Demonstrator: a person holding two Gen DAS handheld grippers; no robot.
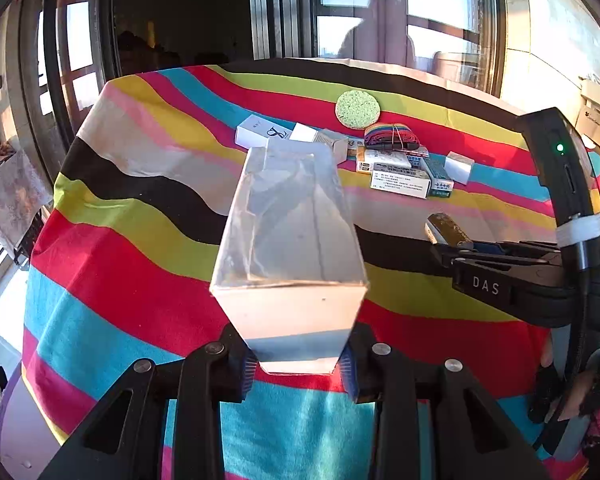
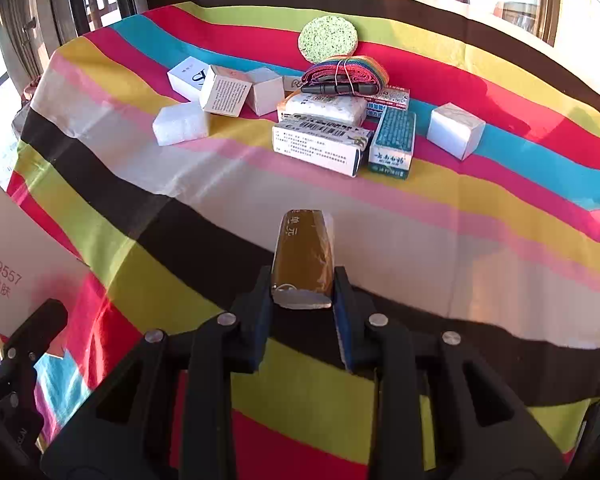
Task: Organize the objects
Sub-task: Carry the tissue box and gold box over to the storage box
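Observation:
My left gripper [image 1: 298,364] is shut on the near end of a long white carton [image 1: 288,236], which juts forward over the striped cloth [image 1: 120,248]. My right gripper [image 2: 302,304] is shut on a small brown wrapped bar [image 2: 303,256]; the same bar [image 1: 446,229] shows at the right of the left wrist view, in the other gripper's jaws. Further back lies a cluster of small boxes: medicine cartons [image 2: 320,144], a teal box [image 2: 394,144], white boxes [image 2: 224,90] and a white cube [image 2: 456,130]. The left-held carton [image 2: 16,256] fills the left edge of the right wrist view.
A round green sponge [image 2: 327,40] and a rainbow strap bundle [image 2: 346,74] lie behind the boxes. A white foam block [image 2: 182,123] sits left of them. Windows and a dark doorway stand beyond the table's far edge. A hand [image 1: 568,396] holds the right tool.

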